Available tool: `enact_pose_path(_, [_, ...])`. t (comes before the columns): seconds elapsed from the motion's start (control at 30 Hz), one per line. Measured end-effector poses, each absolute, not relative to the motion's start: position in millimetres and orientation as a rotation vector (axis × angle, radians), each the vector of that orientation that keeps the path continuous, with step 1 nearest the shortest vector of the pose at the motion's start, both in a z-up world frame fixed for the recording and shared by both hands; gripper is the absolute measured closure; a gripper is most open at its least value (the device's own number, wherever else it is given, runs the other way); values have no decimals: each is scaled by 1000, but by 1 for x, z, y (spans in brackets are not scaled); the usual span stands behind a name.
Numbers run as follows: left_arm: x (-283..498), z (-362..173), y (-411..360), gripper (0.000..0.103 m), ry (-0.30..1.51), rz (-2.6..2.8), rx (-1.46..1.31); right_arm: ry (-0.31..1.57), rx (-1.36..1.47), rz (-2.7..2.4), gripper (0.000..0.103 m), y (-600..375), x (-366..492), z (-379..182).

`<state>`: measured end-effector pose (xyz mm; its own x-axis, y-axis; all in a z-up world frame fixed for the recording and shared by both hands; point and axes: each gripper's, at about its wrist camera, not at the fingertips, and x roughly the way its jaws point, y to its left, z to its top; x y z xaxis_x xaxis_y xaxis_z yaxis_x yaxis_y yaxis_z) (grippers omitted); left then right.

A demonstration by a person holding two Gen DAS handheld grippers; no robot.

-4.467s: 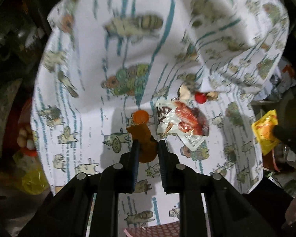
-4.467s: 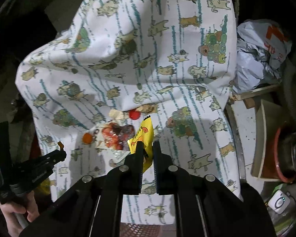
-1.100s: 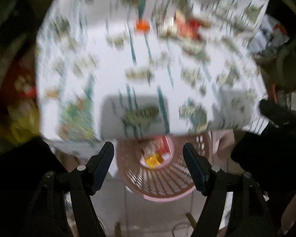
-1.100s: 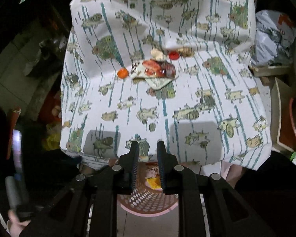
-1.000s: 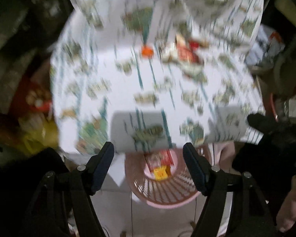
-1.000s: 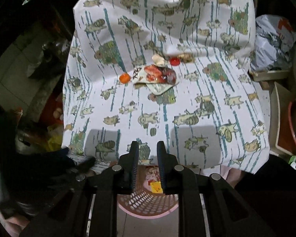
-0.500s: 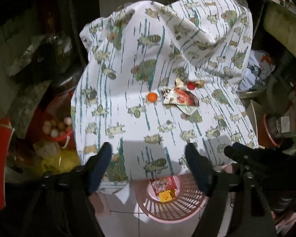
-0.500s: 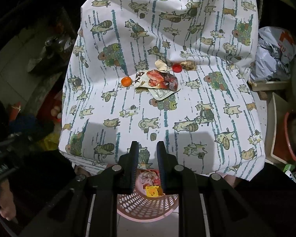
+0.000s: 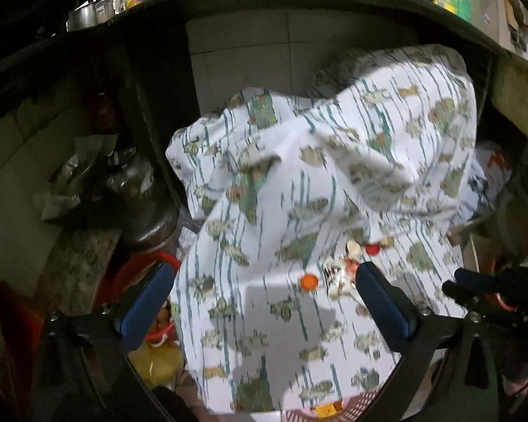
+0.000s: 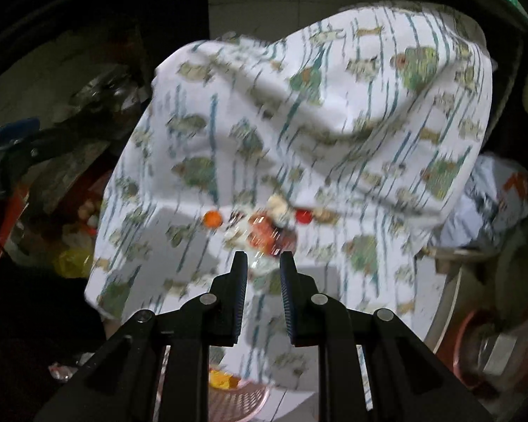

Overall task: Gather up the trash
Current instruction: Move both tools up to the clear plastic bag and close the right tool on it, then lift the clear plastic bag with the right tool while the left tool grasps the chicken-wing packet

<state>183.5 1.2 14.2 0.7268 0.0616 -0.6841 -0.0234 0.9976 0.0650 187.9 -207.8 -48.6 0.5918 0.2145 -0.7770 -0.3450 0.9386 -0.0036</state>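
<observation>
Both wrist cams look steeply down over the white animal-print tablecloth (image 9: 299,218) from its near edge, left cam farther left; both share orange round cap (image 9: 308,281), pink mesh plastic basket (image 10: 239,401).

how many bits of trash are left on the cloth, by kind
orange cap: 1
red cap: 1
snack wrapper: 1
pale scrap: 1
brownish scrap: 1
total: 5

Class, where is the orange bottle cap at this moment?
The orange bottle cap lies on the patterned cloth, just left of the crumpled snack wrapper.
</observation>
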Motion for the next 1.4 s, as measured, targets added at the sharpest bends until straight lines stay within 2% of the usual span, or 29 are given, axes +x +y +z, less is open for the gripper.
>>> enact_pose_path(0.03, [189,14,4,0,757,46,48,873,-153,319,73,-210,198,-46])
enact_pose_path(0.1, [199,11,8,0,765,42,38,859,-140,297,49,-212,214,-46])
enact_pose_path(0.13, [203,8,11,0,769,42,34,853,-136,286,46,-213,221,-47])
enact_pose_path(0.33, [234,-35,32,0,863,71,12,928,-90,319,43,-212,262,-85])
enact_pose_path(0.47, [254,-57,48,1,948,60,-48,997,-167,342,43,-201,269,-117])
enact_pose_path(0.57, [263,-67,50,1,968,75,-27,1008,-263,387,34,-182,277,-138])
enact_pose_path(0.6, [266,-69,50,0,978,72,-30,1006,-286,390,34,-177,280,-146])
enact_pose_path(0.87, [281,-77,57,0,1013,80,-78,1004,-463,481,34,-136,286,-195])
enact_pose_path(1.0, [282,-77,58,1,1012,82,-69,1065,-561,512,33,-119,290,-221])
enact_pose_path(1.1, [282,-80,58,1,1021,79,-65,997,-664,424,33,-111,291,-227])
enact_pose_path(1.17, [282,-83,58,1,1030,78,-60,1005,-627,407,33,-112,297,-227])
enact_pose_path(1.23, [283,-85,58,0,1039,75,-58,1018,-582,399,41,-116,301,-226])
enact_pose_path(1.33, [281,-85,59,0,1042,70,-61,1001,-583,431,65,-117,299,-214])
enact_pose_path(1.4, [279,-83,59,1,1035,70,-61,975,-569,447,72,-118,293,-201])
